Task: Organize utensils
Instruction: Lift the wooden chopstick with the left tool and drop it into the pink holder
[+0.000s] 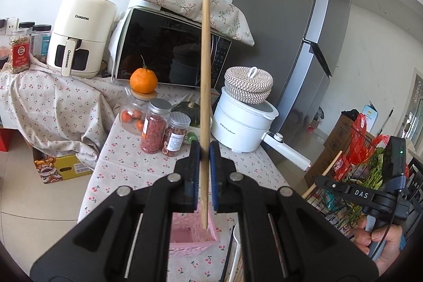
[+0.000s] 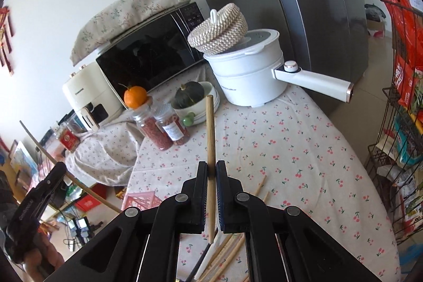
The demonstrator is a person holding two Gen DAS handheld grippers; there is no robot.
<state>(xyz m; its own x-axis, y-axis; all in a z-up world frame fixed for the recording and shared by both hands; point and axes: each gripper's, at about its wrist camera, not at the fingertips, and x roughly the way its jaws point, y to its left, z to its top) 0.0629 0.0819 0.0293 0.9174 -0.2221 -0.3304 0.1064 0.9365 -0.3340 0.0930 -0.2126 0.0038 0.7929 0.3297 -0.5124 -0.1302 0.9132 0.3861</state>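
The left gripper (image 1: 205, 149) had its jaws clenched on one wooden chopstick (image 1: 205, 86), gripped low on its length. The stick's long axis ran nearly upright, most of it standing above the jaws and its short lower end hanging just below them, over the open mouth of the pink basket (image 1: 194, 238). That was the relation the coming move seemed to turn on: basket straight beneath the jaws, stick pointing down into it, so a plain lowering and release looked like all that remained. Whether the tip already touched the basket's inside could not be told.

The right gripper (image 2: 210, 171) likewise had its jaws clamped on a second chopstick (image 2: 210, 139), also close to upright and tilted slightly. The basket's pink rim (image 2: 140, 198) lay below and to the left of those jaws, well apart from the stick's lower tip, so the left hand was judged the nearer to a drop.

Just under and to the right of the right jaws, loose utensils (image 2: 227, 255) lay on the bench (image 2: 304, 149): about five or six pale chopsticks, partly hidden, plus one dark stick and one white one. One basket was seen.

Farther beyond the jaws stood two red-filled jars (image 2: 169, 131), one orange (image 2: 135, 97), one green squash (image 2: 191, 93) in a bowl, one white pot (image 2: 248, 75) and one microwave (image 2: 148, 62).
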